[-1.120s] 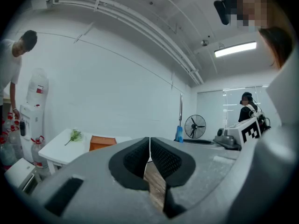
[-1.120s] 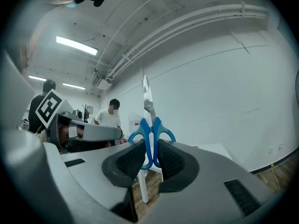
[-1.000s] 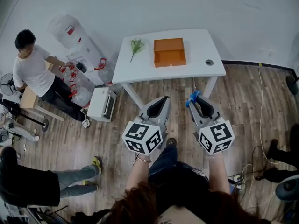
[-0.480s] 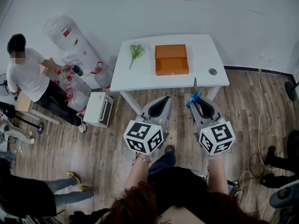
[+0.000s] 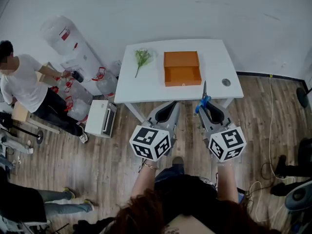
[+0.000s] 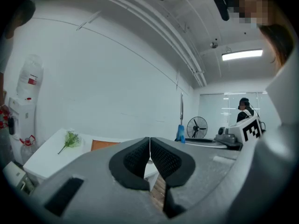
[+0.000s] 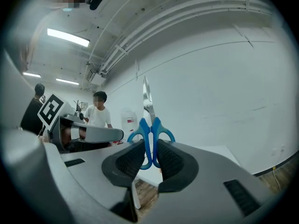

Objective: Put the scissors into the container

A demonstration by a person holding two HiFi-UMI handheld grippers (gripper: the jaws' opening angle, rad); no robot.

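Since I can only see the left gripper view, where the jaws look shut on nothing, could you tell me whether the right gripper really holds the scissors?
Observer: Yes. In the right gripper view the right gripper is shut on the blue handles of the scissors, blades pointing up.
Operator: Thank you. Is the container open?
Observer: The head view shows the orange container open at the top on the white table; its inside looks empty.
Operator: Is anything on the table's right side?
Observer: A small round dark fitting sits near the front right corner.
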